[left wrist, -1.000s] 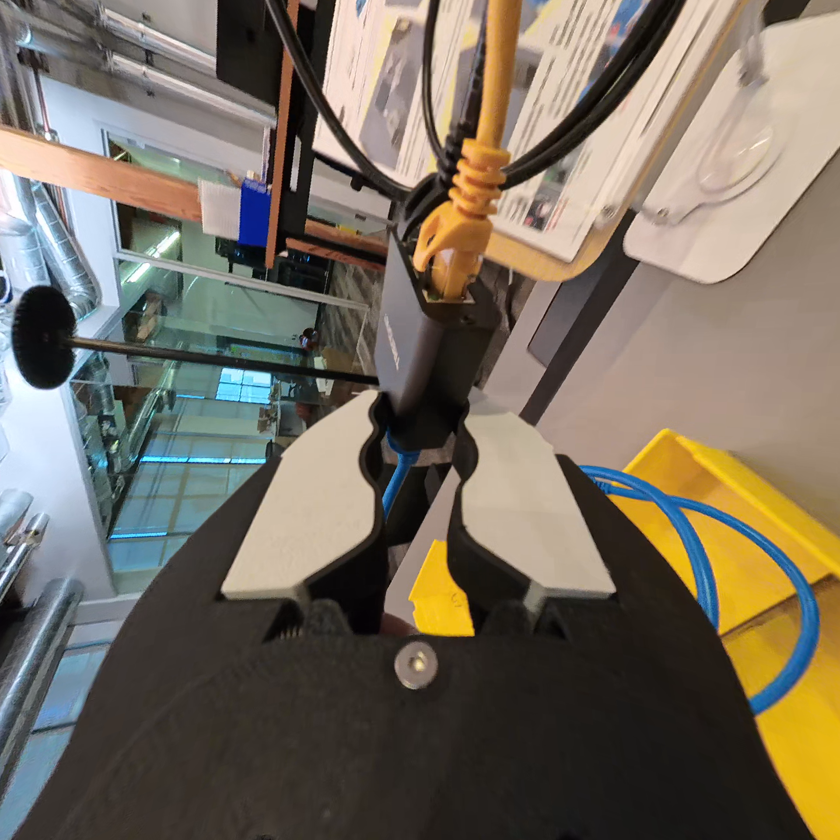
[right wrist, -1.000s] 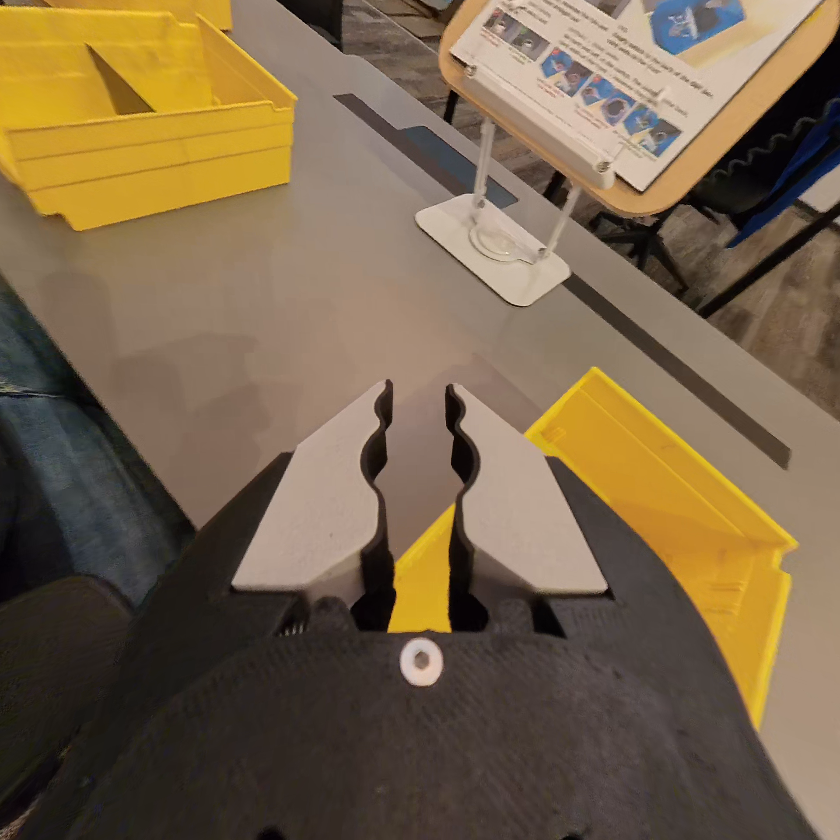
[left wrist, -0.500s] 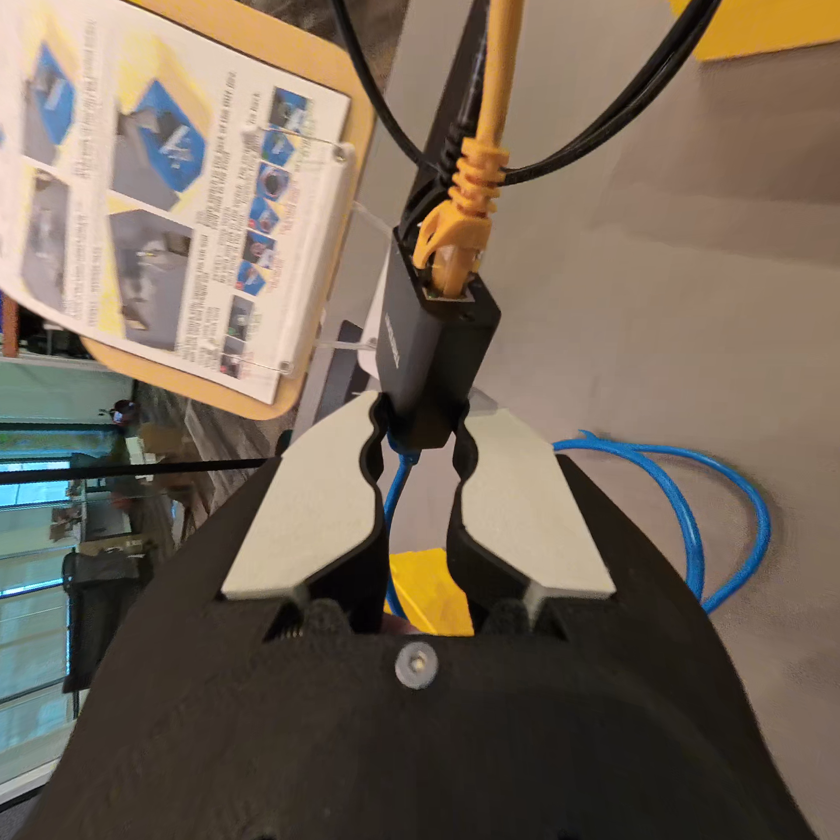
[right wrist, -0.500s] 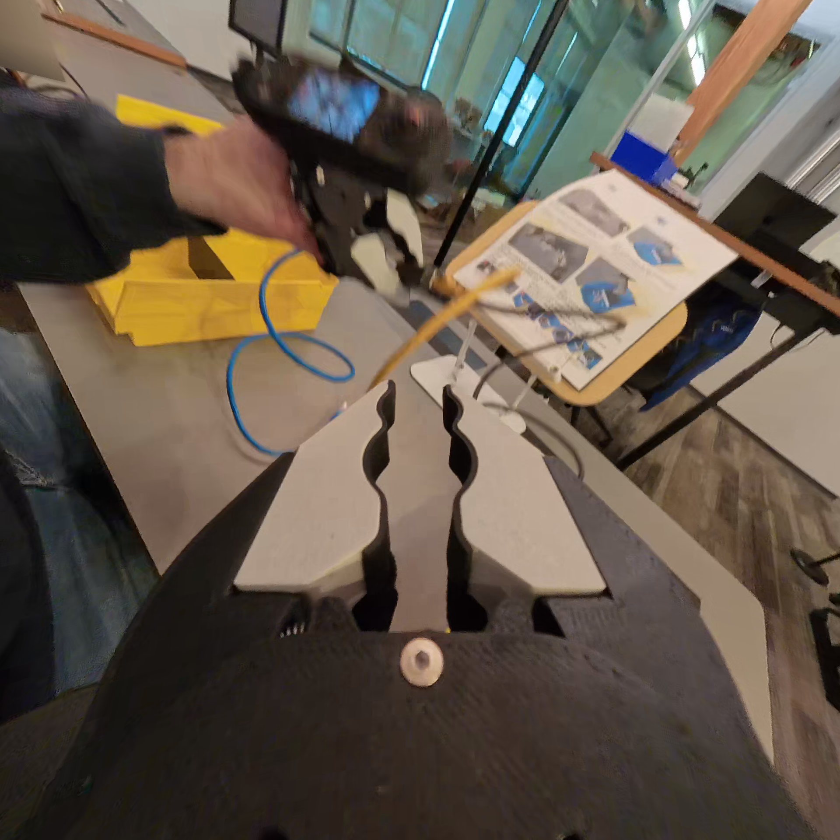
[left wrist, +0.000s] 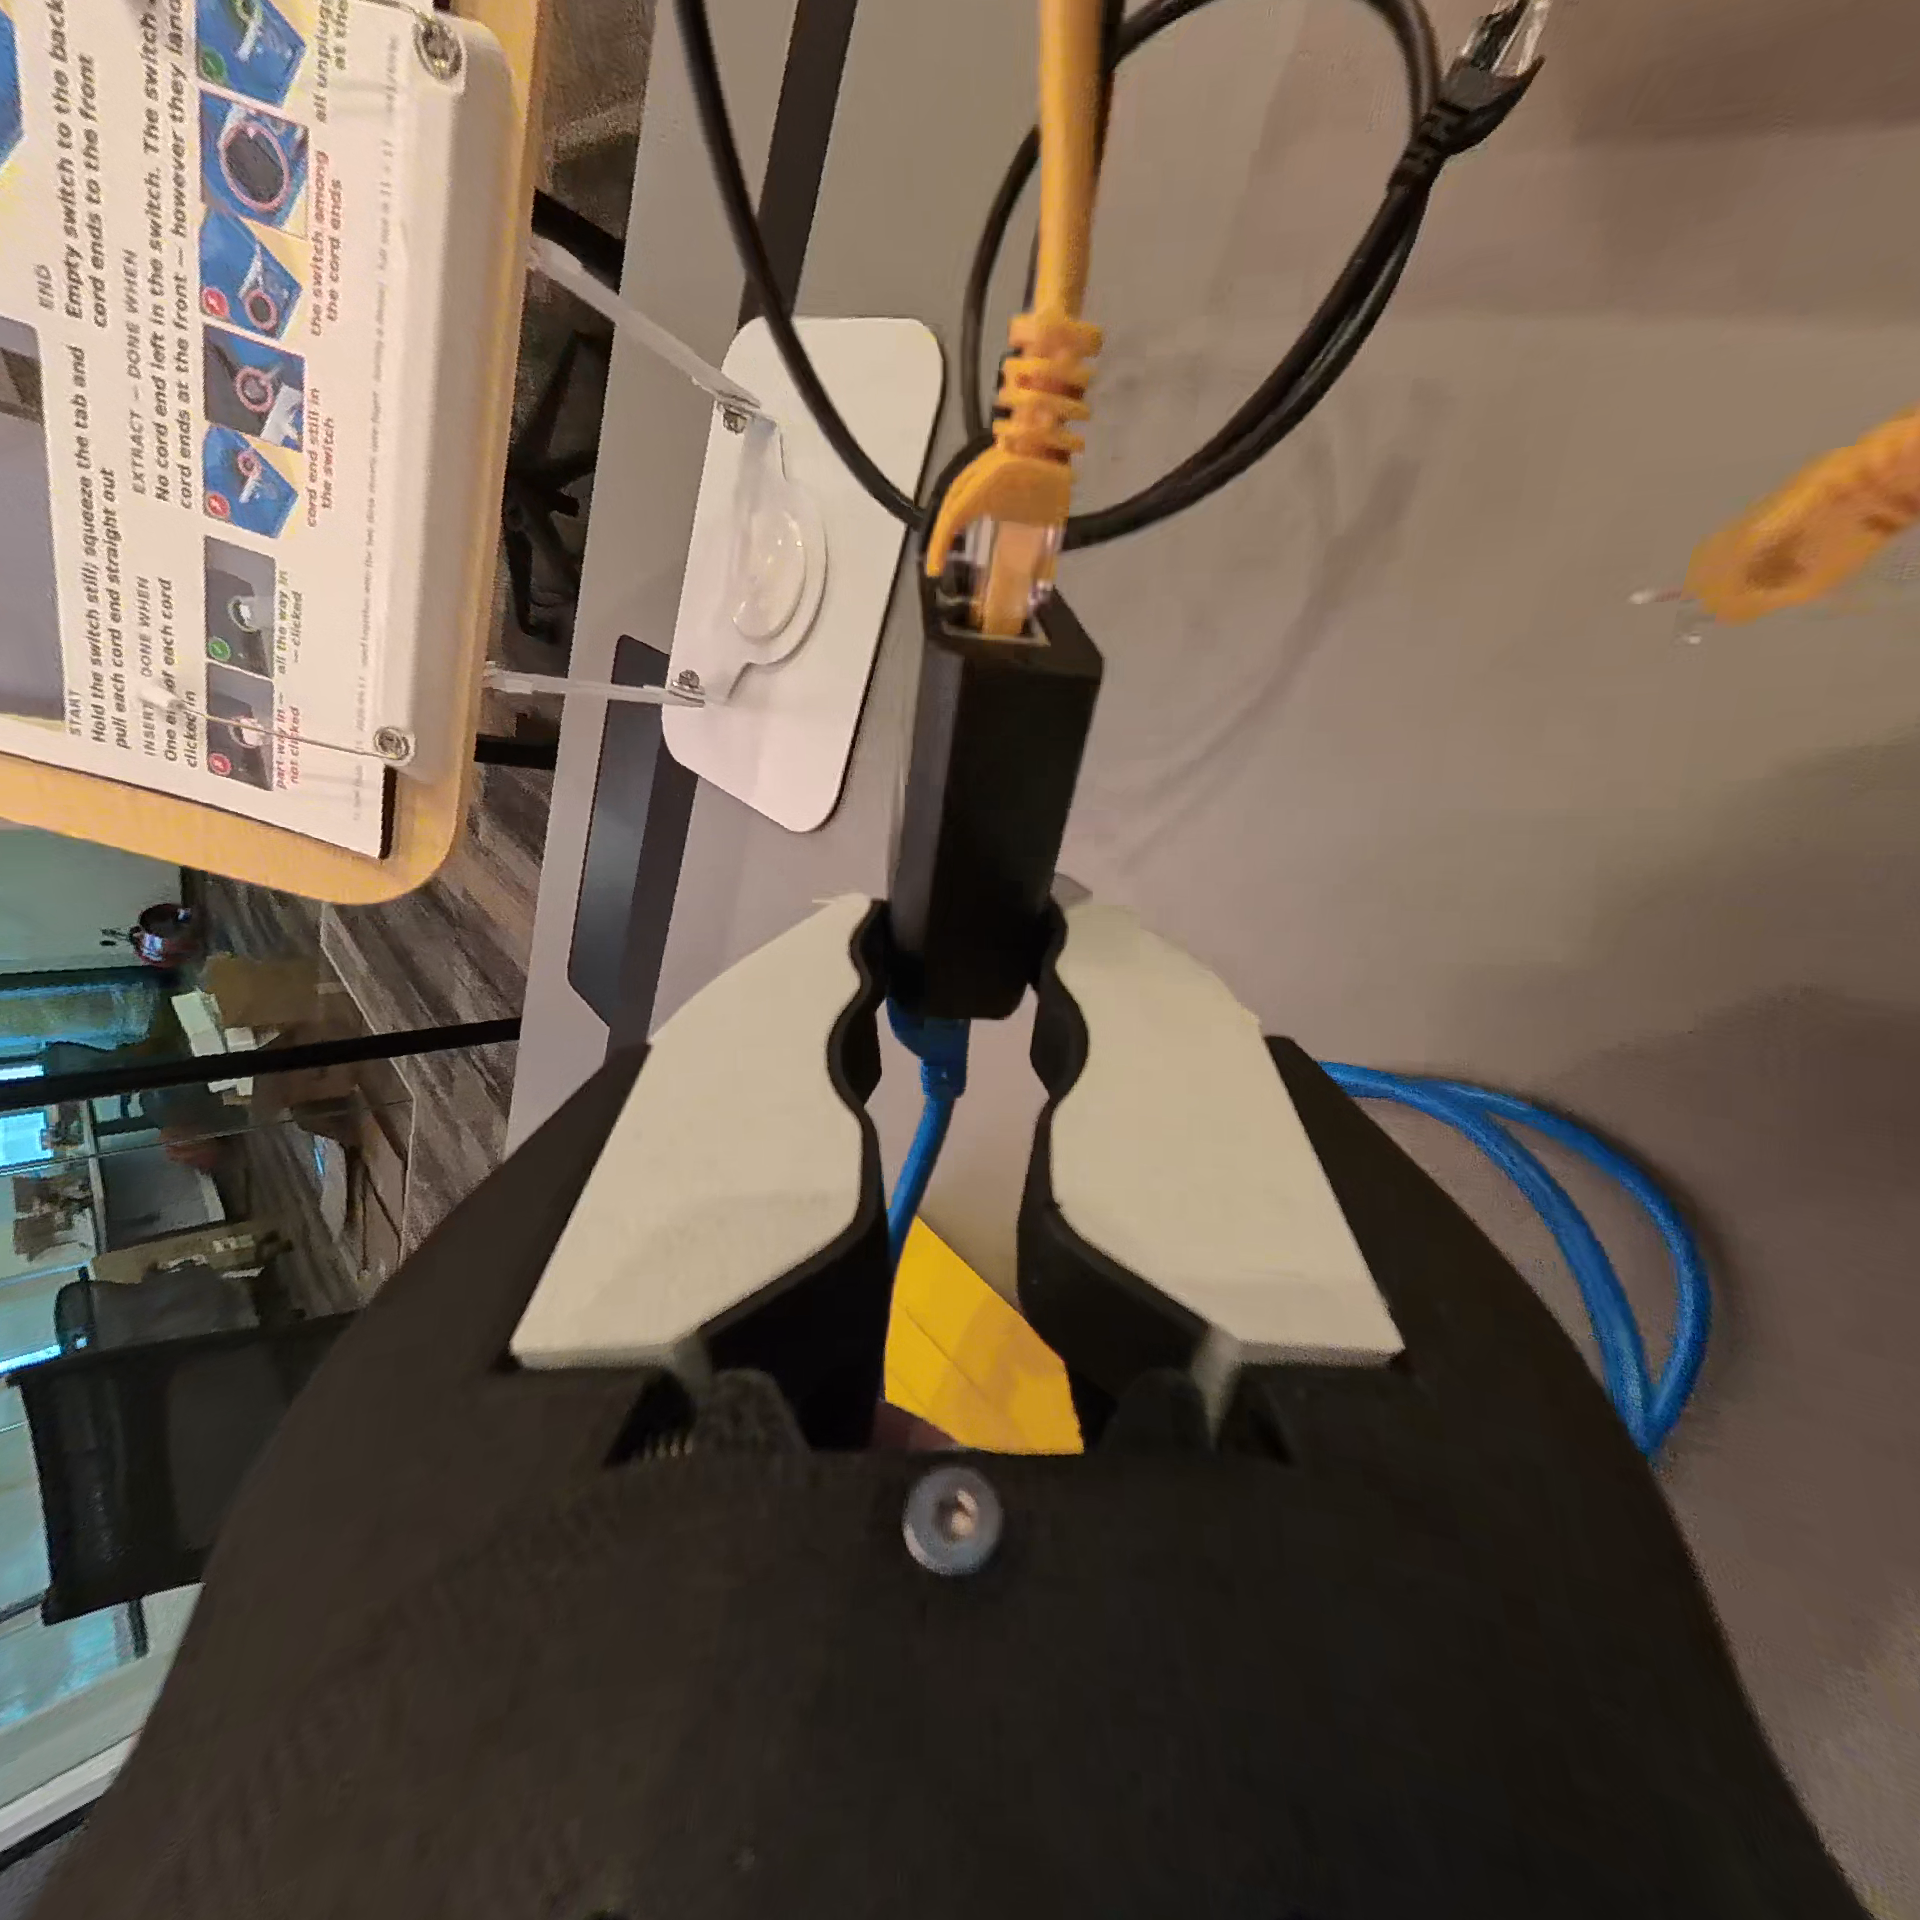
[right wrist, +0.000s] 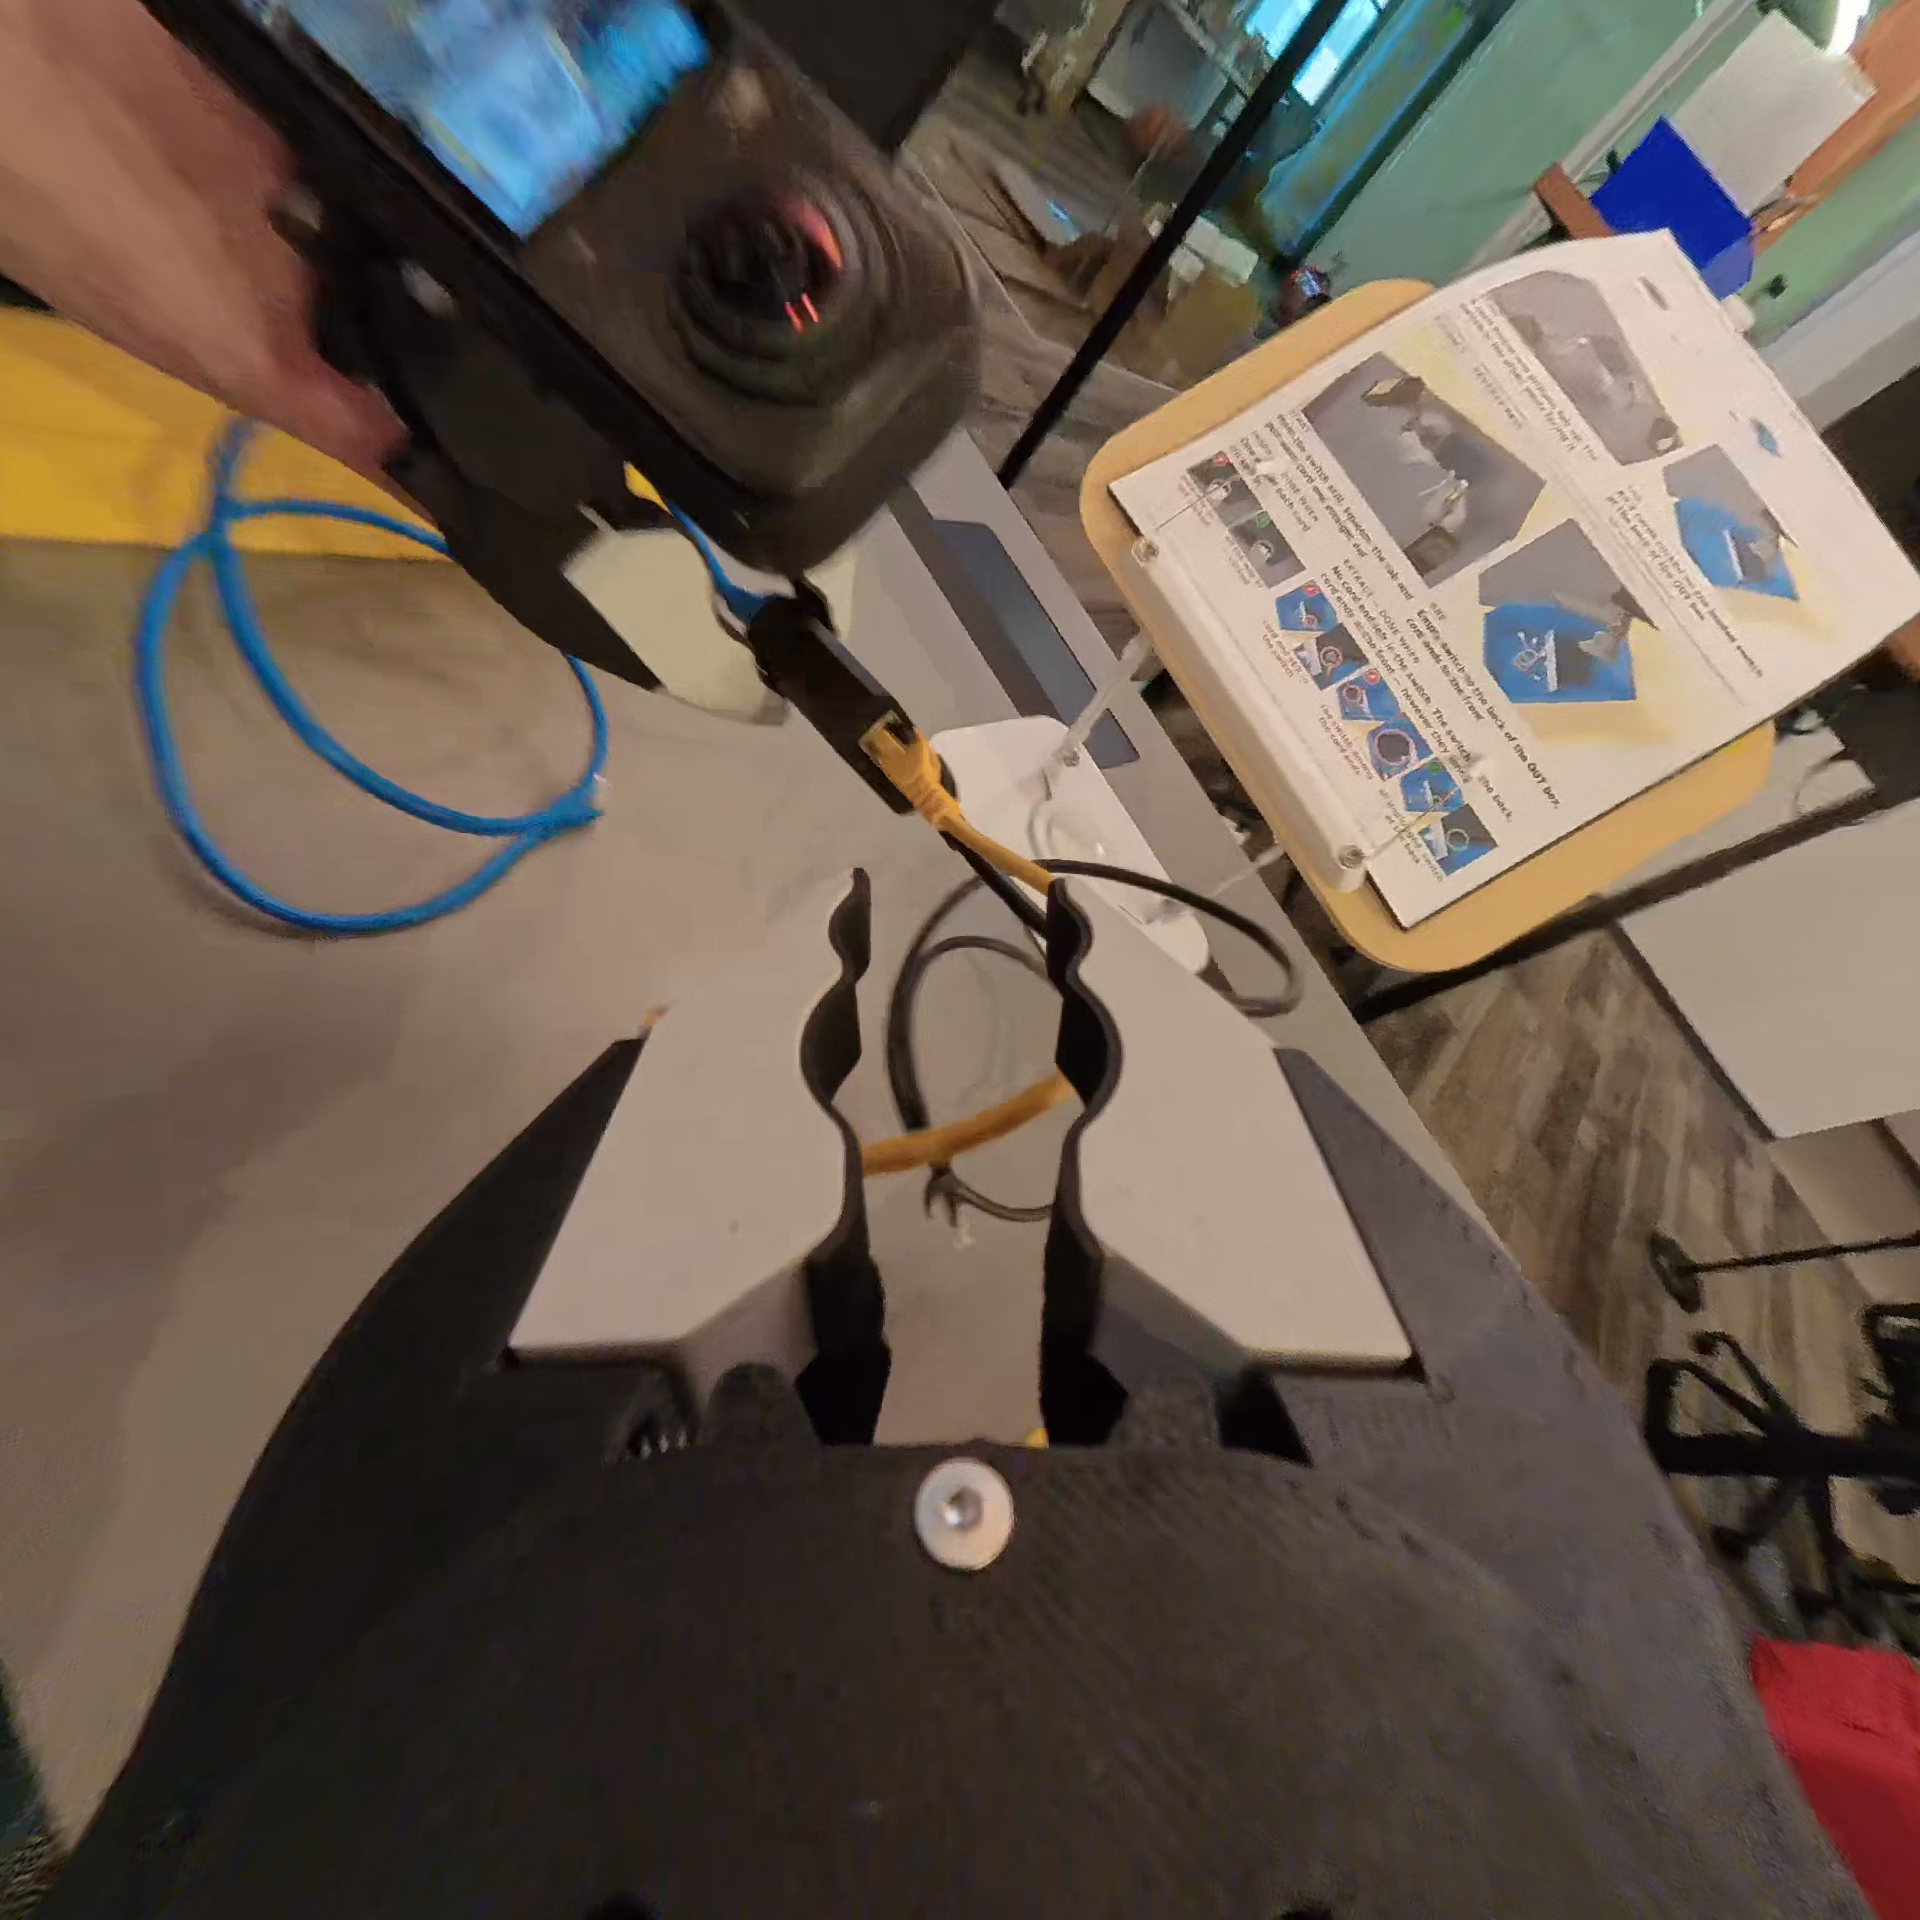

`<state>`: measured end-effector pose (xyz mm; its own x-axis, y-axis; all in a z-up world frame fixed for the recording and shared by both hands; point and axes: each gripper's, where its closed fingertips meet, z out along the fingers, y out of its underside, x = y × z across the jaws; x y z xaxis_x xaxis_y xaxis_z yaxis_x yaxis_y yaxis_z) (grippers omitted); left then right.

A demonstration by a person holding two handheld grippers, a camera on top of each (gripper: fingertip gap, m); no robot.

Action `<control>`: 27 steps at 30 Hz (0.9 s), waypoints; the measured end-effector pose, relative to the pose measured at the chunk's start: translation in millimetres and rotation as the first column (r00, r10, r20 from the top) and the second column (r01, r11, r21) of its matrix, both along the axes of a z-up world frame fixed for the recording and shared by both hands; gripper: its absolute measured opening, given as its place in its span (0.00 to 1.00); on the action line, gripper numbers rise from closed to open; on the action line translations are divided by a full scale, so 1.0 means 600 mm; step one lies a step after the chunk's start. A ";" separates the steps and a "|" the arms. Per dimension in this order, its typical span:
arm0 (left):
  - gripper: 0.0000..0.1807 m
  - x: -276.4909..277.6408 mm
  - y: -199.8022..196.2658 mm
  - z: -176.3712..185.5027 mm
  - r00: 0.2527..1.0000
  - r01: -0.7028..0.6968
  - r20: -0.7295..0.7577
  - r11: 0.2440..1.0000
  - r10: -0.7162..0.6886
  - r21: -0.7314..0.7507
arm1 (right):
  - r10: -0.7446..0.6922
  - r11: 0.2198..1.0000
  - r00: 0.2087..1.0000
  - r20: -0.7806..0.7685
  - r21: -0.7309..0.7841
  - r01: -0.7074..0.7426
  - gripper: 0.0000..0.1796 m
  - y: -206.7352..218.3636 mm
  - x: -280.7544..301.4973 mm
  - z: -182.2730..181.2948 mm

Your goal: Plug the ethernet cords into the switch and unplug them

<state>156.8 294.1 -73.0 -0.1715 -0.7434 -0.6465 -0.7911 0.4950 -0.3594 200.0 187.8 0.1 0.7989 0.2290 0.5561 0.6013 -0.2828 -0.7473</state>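
The wide grey matte surface [right wrist: 260,1039] carries everything, its far edge running beside wood-patterned flooring; on it at the far left sits a yellow plastic bin [right wrist: 94,447], partly hidden; past the edge a round-cornered wooden board bearing a printed instruction sheet [right wrist: 1507,623] tilts on thin clear rods above a white flat stand base [left wrist: 821,561] that rests on the surface.

The left tool [left wrist: 961,971], black-bodied with grey fingers, is clamped on the near end of a slim black box-shaped switch [left wrist: 992,800], held up off the surface; in the right wrist view the same tool appears farther off with a person's hand [right wrist: 135,239] around it and a camera above its fingers. The right tool [right wrist: 956,925] stands with its fingers apart, nothing between them, the surface and cords visible through the gap.

A blue ethernet cord [right wrist: 343,727] loops over the surface and runs up into the switch's near end, between the left tool's fingers; a thin black ethernet cord [left wrist: 1351,312] curls in loops beyond the switch, its free plug [left wrist: 1475,78] unconnected; an orange-yellow ethernet cord [left wrist: 1065,208] is plugged into the switch's far port, its booted plug [left wrist: 1013,499] seated there; the cord's other end [left wrist: 1808,540] shows blurred at the right in the left wrist view.
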 end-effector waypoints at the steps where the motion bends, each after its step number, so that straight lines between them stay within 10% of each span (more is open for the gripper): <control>1: 0.14 -0.004 0.000 -0.001 1.000 0.003 0.000 1.000 -0.003 -0.007 | -0.022 1.000 0.999 0.027 -0.014 0.022 0.18 0.011 0.010 -0.011; 12: 0.13 -0.026 0.010 -0.042 0.998 0.039 -0.051 0.999 -0.038 0.020 | 0.046 0.986 0.999 0.015 -0.161 -0.043 0.15 0.056 0.013 -0.115; 21: 0.13 -0.019 -0.011 -0.034 0.990 0.137 -0.013 0.973 -0.137 0.187 | 0.130 0.991 0.923 0.362 -0.076 -0.110 0.19 0.099 -0.006 -0.140; 27: 0.13 -0.023 -0.011 -0.036 0.987 0.157 0.004 0.966 -0.161 0.205 | 0.164 0.986 0.911 0.379 -0.047 -0.158 0.04 0.108 -0.020 -0.147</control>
<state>142.8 287.3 -94.5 -0.2620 -0.5598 -0.7861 -0.6897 0.6784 -0.2532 187.7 252.7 -88.2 0.4797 0.3471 0.8059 0.8772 -0.1676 -0.4499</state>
